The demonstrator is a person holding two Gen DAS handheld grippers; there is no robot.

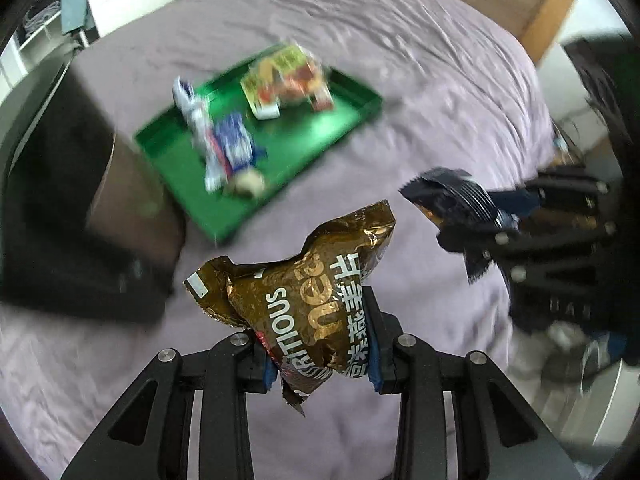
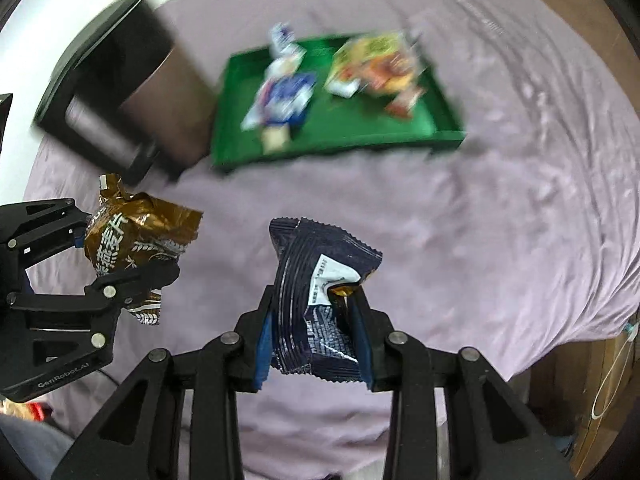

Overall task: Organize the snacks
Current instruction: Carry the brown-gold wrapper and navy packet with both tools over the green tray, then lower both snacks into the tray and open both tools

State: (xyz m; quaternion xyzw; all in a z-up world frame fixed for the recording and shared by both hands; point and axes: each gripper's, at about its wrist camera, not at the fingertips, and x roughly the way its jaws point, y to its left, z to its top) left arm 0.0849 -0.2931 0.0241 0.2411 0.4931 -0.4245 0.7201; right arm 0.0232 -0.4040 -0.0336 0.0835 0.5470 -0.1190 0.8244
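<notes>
While 2 packets are carried clear of the bed [image 1: 440,80] toward the green tray [image 1: 352,96], the gold packet [image 1: 304,300] is clamped in the left gripper [image 1: 322,360] jaws and the navy packet [image 2: 320,300] in the right gripper [image 2: 316,344] jaws, both short of the tray.

Crumpled gold packet [image 1: 316,304] and dark-blue packet [image 2: 320,300] hang above the purple sheet [image 1: 420,92].

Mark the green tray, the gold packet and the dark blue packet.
green tray [image 1: 320,136], left wrist view, bare floor.
gold packet [image 1: 304,304], left wrist view, printed front.
dark blue packet [image 2: 316,280], right wrist view, front.
</notes>
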